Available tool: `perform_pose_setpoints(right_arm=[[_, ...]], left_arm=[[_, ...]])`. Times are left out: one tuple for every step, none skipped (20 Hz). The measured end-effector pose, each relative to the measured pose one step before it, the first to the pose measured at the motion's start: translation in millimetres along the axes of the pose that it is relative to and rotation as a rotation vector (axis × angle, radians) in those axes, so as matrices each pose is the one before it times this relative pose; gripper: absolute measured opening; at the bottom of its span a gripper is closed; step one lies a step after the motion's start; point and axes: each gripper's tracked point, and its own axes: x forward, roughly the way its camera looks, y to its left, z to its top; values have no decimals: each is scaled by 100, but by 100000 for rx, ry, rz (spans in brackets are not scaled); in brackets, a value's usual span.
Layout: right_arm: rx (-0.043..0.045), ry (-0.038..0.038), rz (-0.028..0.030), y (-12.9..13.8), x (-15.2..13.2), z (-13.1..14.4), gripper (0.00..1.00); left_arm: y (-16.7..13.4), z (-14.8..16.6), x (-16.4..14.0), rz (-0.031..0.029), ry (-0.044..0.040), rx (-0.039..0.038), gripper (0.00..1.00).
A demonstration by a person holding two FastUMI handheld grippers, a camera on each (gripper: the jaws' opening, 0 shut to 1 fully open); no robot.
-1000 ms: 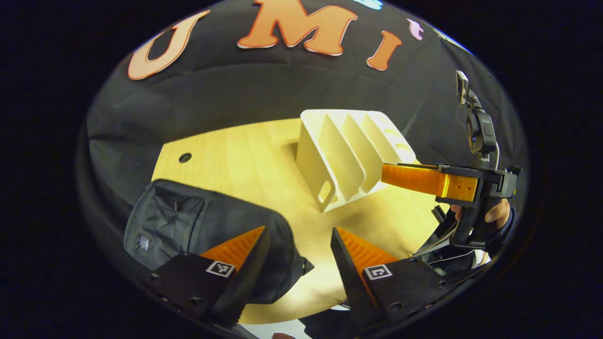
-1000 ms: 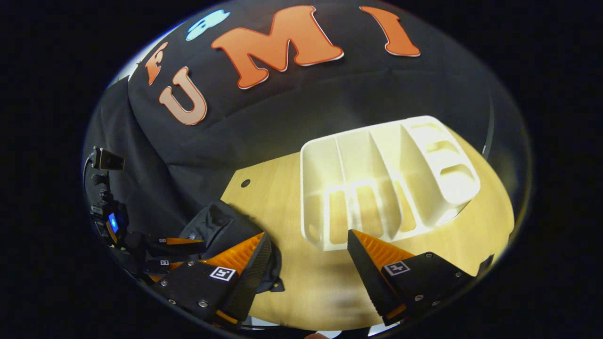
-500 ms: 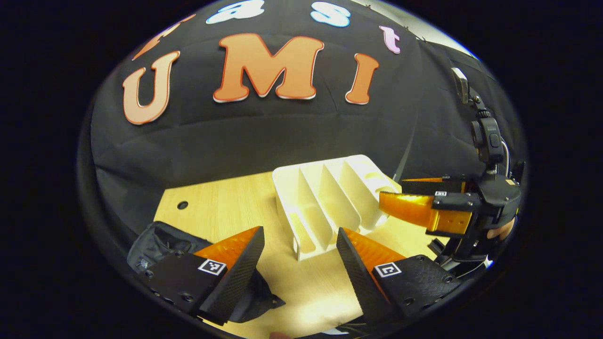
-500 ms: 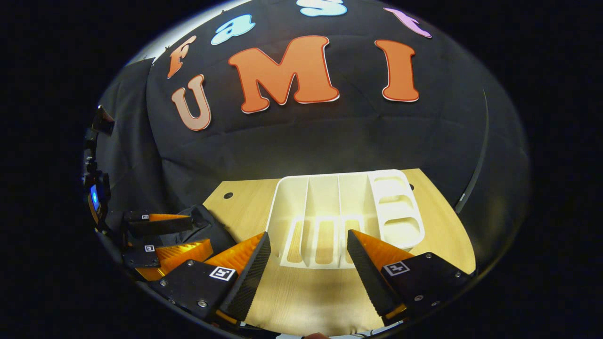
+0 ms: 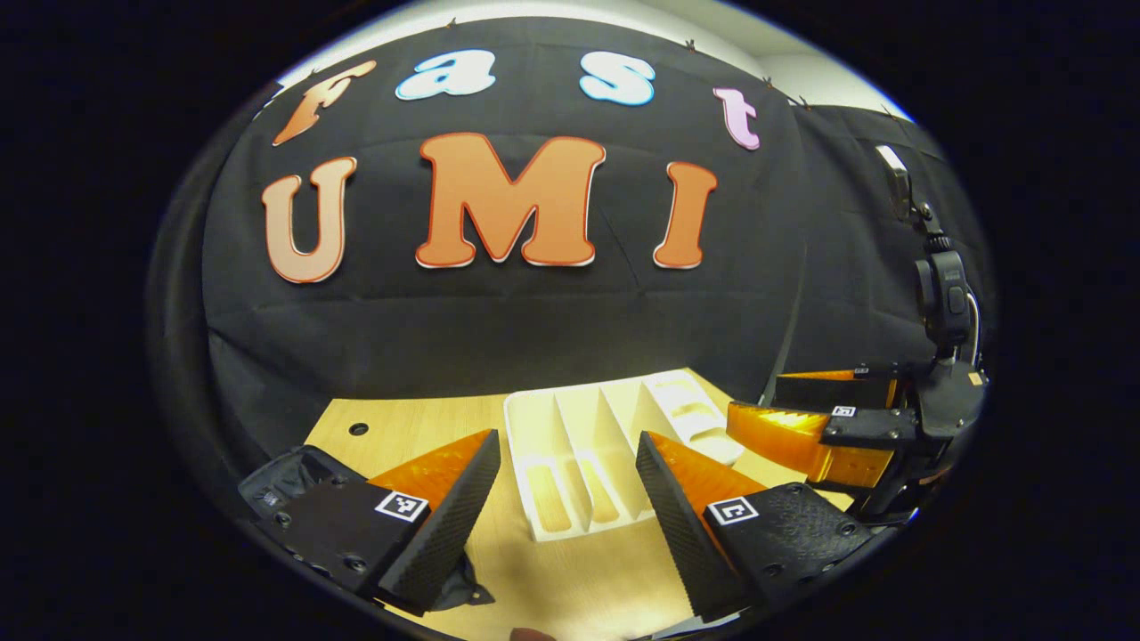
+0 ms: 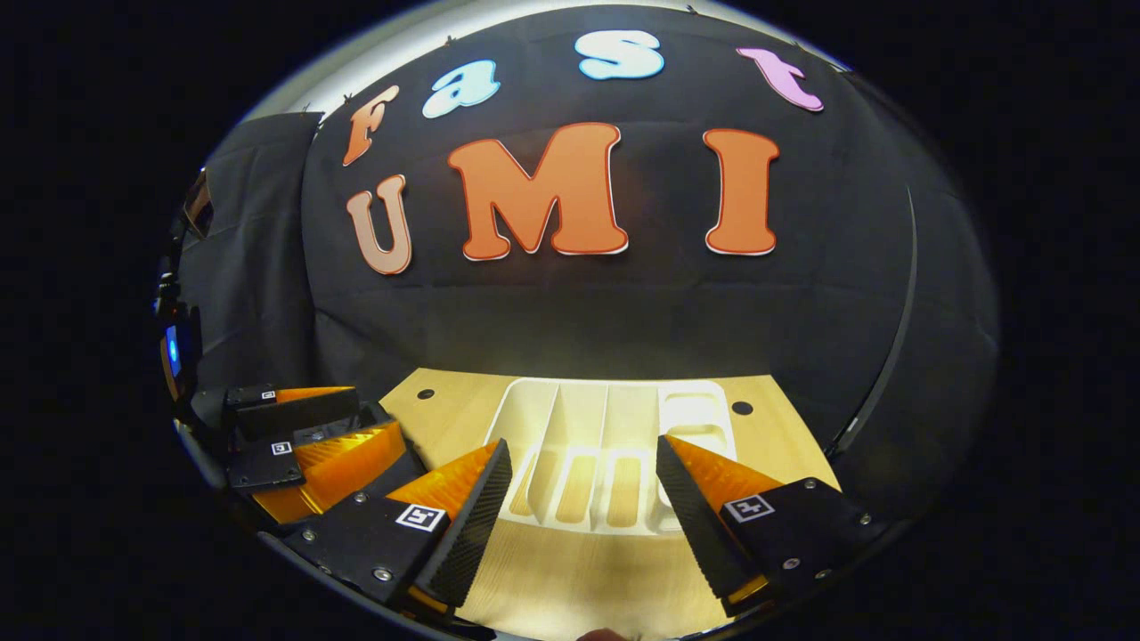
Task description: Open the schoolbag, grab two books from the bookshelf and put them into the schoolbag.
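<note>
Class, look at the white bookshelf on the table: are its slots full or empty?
Empty. The bookshelf shows bare dividers, and the table shows through the slits in its base; no books stand in any slot, as the left gripper view confirms.

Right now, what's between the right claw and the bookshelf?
Nothing but bare table: in the right gripper view the right claw hangs open before the empty bookshelf.

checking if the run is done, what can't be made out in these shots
- Schoolbag: left gripper view, mostly behind the left gripper; whether it is open and what it holds cannot be told.
- Books: no book can be made out; the bookshelf slots look empty, though their front ends sit behind the right gripper.
- Table: near edge cut off at the bottom of both views.
</note>
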Motion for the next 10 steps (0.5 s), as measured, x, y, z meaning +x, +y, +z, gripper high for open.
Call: perform_pose_setpoints(right_arm=[[-786,-1974,117,-286,-377,372,98],[-397,-1813,-101,-191,-203,354,98],[-111,-2371,-14,-292,-282,493,98],[-391,-2264,138,-113,-296,416,98],[-231,-2605,-825,-259,-490,521,98],[-18,-937,-475,-20,-477,164,98],[567,-978,-184,52,-294,100,97],[154,-865,731,298,-167,246,98],[-170,-1167,-233,71,-24,157,97],[-401,-409,-130,195,164,-1,97]], left_arm=[[-306,735,-381,1583,-3264,-1148,98],[-190,471,-530,1620,-2872,-1218,98],[-65,676,-341,1742,-2981,-1133,98],[-295,368,-339,950,-2640,-1327,98],[-110,555,-148,824,-2660,-1101,98],[-128,420,-500,885,-2023,-465,98],[-37,571,-253,1067,-2172,386,98],[40,335,-260,1331,-1225,811,98],[153,377,-144,883,-1235,267,98],[-90,62,-170,-67,-423,-218,98]])
